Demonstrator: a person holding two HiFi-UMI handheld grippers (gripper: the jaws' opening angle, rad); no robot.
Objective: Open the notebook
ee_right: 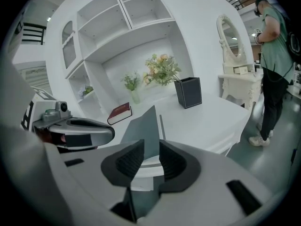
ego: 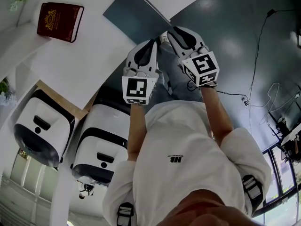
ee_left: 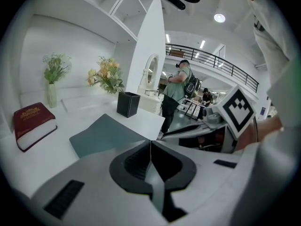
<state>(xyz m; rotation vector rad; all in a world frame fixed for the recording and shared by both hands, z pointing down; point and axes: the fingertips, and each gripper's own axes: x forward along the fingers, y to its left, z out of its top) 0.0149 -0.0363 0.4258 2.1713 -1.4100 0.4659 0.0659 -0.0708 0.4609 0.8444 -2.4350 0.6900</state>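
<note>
The slate-grey notebook [ego: 136, 13] lies at the white table's [ego: 94, 55] rounded edge. In the right gripper view its cover [ee_right: 143, 128] is lifted off the pages and stands between the jaws of my right gripper [ee_right: 151, 145]. The jaws stand apart, and I see no pad pressing on the thin cover. My left gripper [ee_left: 150, 142] is shut with nothing in it. It hovers just short of the notebook [ee_left: 101, 134], close beside the right gripper [ego: 171, 32]. In the head view the left gripper [ego: 151, 42] is at that one's left.
A red book [ego: 60, 21] lies further back on the table. A black box [ee_right: 188, 92] and vases of flowers [ee_right: 162, 69] stand by the wall. Two white machines [ego: 42, 126] stand on the floor below the table. A person in green [ee_right: 275, 65] stands off to the right.
</note>
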